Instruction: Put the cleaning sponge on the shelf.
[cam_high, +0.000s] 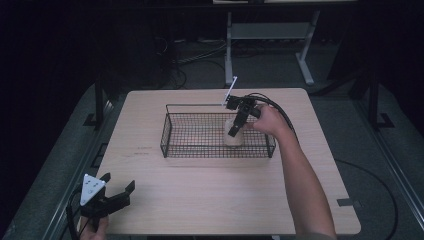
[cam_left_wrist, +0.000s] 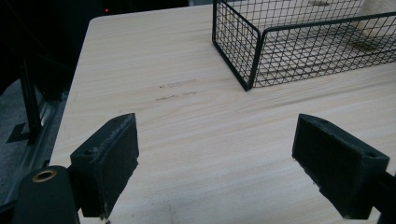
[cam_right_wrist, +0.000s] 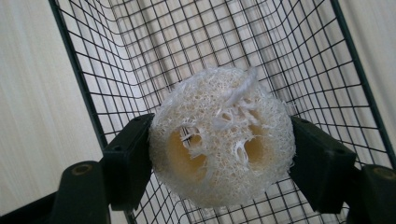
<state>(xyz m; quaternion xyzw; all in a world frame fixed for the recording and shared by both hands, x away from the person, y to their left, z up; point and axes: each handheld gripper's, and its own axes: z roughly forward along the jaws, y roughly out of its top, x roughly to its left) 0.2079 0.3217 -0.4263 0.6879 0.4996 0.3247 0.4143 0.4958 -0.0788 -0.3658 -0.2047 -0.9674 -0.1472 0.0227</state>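
A pale, fibrous loofah sponge (cam_right_wrist: 222, 135) with several holes in its end sits between the two black jaws of my right gripper (cam_right_wrist: 222, 154), which is shut on it. In the high view the right gripper (cam_high: 234, 131) points down into the black wire basket (cam_high: 170, 135), and the loofah (cam_high: 233, 137) stands at the basket's right part. My left gripper (cam_high: 120, 192) rests near the table's front left corner, open, with bare tabletop between its pads (cam_left_wrist: 109, 163). In the left gripper view the basket's corner (cam_left_wrist: 254, 60) lies ahead to the right.
The light wooden table (cam_high: 210, 200) has open room in front of the basket. A white tag (cam_high: 230, 90) sticks up from the basket's back rim. Dark floor, cables and a grey desk frame (cam_high: 270, 35) lie beyond the far edge.
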